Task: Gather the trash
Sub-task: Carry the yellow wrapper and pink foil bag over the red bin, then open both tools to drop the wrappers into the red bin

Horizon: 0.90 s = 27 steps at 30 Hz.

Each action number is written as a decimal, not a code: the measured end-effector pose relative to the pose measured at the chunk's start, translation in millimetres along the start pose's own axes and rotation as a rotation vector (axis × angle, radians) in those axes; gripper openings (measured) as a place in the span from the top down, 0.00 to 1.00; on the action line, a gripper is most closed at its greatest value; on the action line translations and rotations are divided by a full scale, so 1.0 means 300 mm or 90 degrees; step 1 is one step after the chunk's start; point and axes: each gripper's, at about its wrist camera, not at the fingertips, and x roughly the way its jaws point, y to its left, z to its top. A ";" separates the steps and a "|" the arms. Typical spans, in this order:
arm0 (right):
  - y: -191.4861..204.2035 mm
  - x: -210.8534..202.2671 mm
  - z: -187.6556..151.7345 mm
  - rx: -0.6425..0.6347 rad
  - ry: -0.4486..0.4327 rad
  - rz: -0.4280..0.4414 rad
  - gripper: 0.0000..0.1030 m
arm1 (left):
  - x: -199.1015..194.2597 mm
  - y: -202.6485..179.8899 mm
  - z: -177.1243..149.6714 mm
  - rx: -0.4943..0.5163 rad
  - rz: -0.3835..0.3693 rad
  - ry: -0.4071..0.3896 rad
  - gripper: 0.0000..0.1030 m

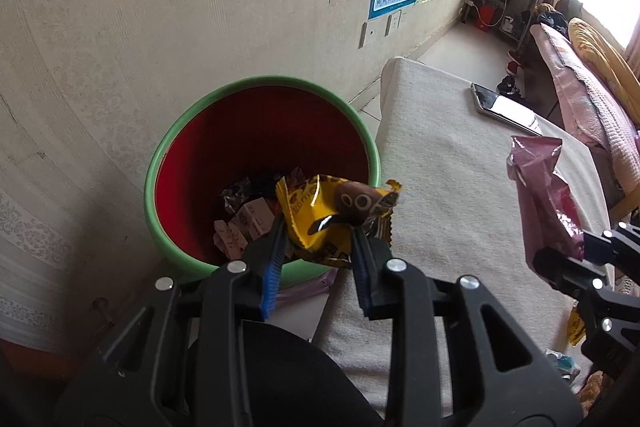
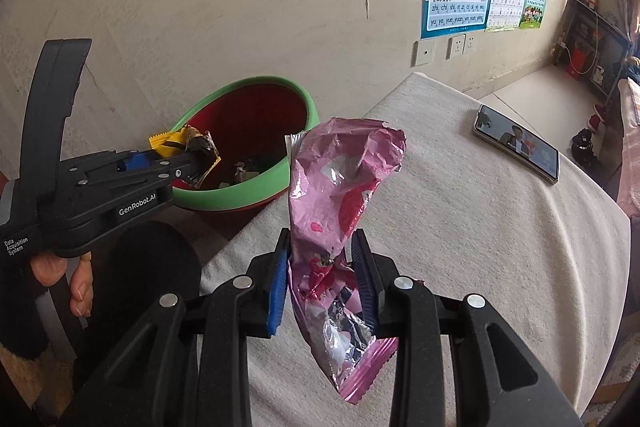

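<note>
My left gripper (image 1: 318, 227) is shut on a yellow snack wrapper (image 1: 332, 215) and holds it over the near rim of a red bin with a green rim (image 1: 256, 83). Several wrappers lie on the bin's bottom (image 1: 244, 223). My right gripper (image 2: 320, 251) is shut on a crumpled pink foil wrapper (image 2: 336, 179) above the cloth-covered table, to the right of the bin (image 2: 240, 87). The right wrist view shows the left gripper (image 2: 196, 163) with the yellow wrapper (image 2: 176, 141) at the bin's left rim. The pink wrapper (image 1: 548, 203) and right gripper (image 1: 576, 247) show at the right of the left wrist view.
A phone (image 2: 516, 143) with a lit screen lies on the beige cloth-covered table (image 2: 480, 247) at the far right. The bin stands beside the table's left edge against a wallpapered wall. More small wrappers (image 1: 576, 331) lie at the table's near right. A bed and shelf stand beyond.
</note>
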 end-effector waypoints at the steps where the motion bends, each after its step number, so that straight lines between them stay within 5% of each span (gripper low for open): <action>1: 0.006 0.003 0.004 -0.004 0.001 0.000 0.71 | 0.001 0.005 0.000 -0.002 0.001 0.000 0.72; 27: 0.088 0.107 0.117 -0.039 0.025 0.023 0.70 | 0.038 0.144 0.028 -0.039 0.022 -0.009 0.72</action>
